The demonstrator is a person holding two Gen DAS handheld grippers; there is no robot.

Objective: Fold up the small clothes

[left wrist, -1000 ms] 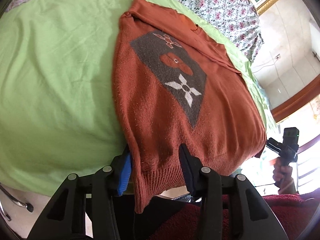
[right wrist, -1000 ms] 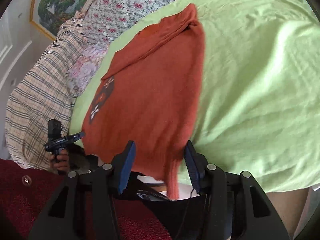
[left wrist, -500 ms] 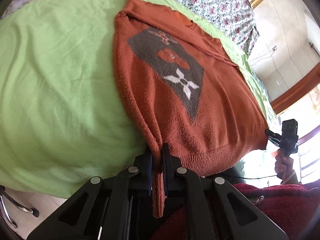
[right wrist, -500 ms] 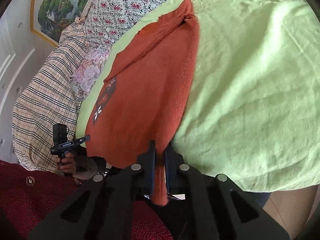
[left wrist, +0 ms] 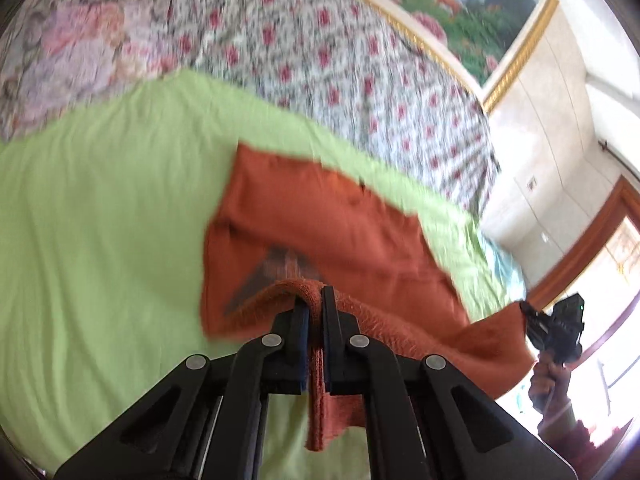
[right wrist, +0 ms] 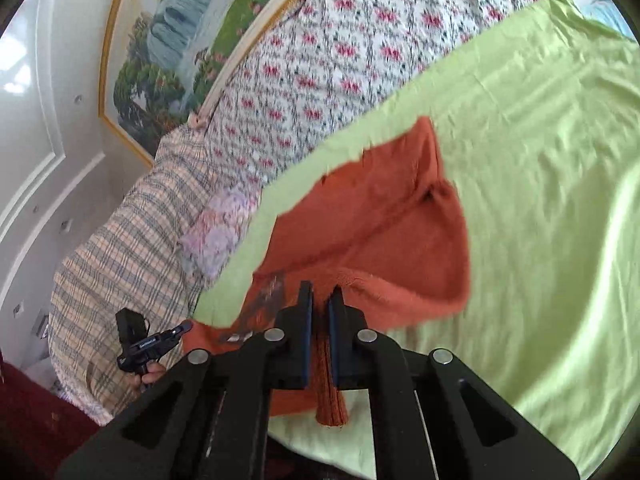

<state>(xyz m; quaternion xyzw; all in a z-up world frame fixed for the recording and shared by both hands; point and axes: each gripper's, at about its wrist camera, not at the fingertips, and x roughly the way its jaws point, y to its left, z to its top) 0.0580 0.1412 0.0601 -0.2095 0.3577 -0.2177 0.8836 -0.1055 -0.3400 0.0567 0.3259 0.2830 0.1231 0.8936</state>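
A small rust-orange sweater with a grey patterned patch lies on the green sheet. My left gripper is shut on its ribbed hem at one bottom corner and holds it lifted over the body. My right gripper is shut on the hem at the other corner, with the sweater folding over in front of it. The hem stretches between both grippers. The right gripper also shows in the left wrist view, and the left gripper shows in the right wrist view.
A floral quilt and a plaid blanket lie at the far side of the bed. A framed painting hangs on the wall. The green sheet spreads wide to the right.
Both grippers closed on the hem corners, then lifted the hem and carried it forward over the sweater's body toward the collar. The lower half is now doubled over.
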